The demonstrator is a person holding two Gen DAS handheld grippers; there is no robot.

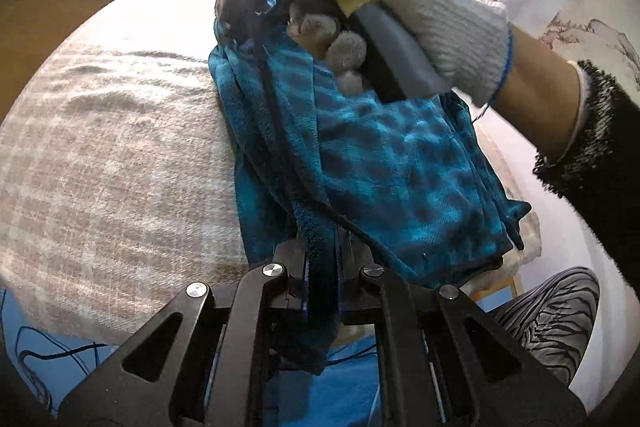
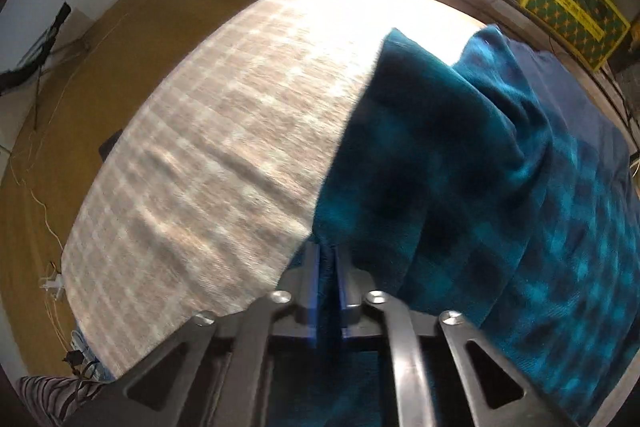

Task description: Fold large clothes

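With each hand-held gripper (left (image 1: 322,267), right (image 2: 328,267)) clamped on the teal garment (image 1: 400,167) above the checked tabletop (image 1: 120,147), keep the edge taut.

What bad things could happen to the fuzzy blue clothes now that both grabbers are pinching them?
1. The left gripper pinches only a thin edge of the blue garment, so the fleece might slip out.
2. A black cable lies across the cloth and could get folded in or snagged.
3. The right gripper holds a bunched fold, so the fold may come out lumpy on the checked cover.
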